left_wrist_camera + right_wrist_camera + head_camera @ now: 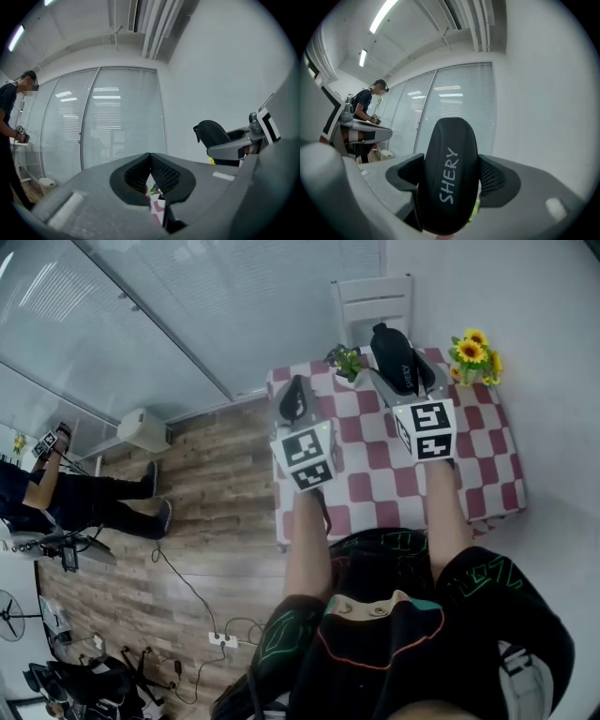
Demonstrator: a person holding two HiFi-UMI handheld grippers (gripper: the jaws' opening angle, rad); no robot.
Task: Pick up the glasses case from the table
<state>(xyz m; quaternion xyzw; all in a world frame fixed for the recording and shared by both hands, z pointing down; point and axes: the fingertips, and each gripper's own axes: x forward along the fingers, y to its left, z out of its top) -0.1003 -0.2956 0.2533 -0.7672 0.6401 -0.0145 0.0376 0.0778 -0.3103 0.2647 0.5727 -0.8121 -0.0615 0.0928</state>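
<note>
The black glasses case (395,354), marked "SHERY" in white, is held up in the air over the red-and-white checked table (375,486). My right gripper (401,371) is shut on it. In the right gripper view the glasses case (450,159) stands on end between the two pads and hides the right gripper (449,190) gap. My left gripper (294,401) hovers over the table's left part, shut with nothing in it. In the left gripper view the left gripper (151,180) pads meet, and the glasses case (213,133) shows at the right.
A pot of sunflowers (473,354) stands at the table's far right corner and a small green plant (348,360) at the far middle. A white chair (372,301) is behind the table. A person (75,498) stands on the wood floor at the left, near cables.
</note>
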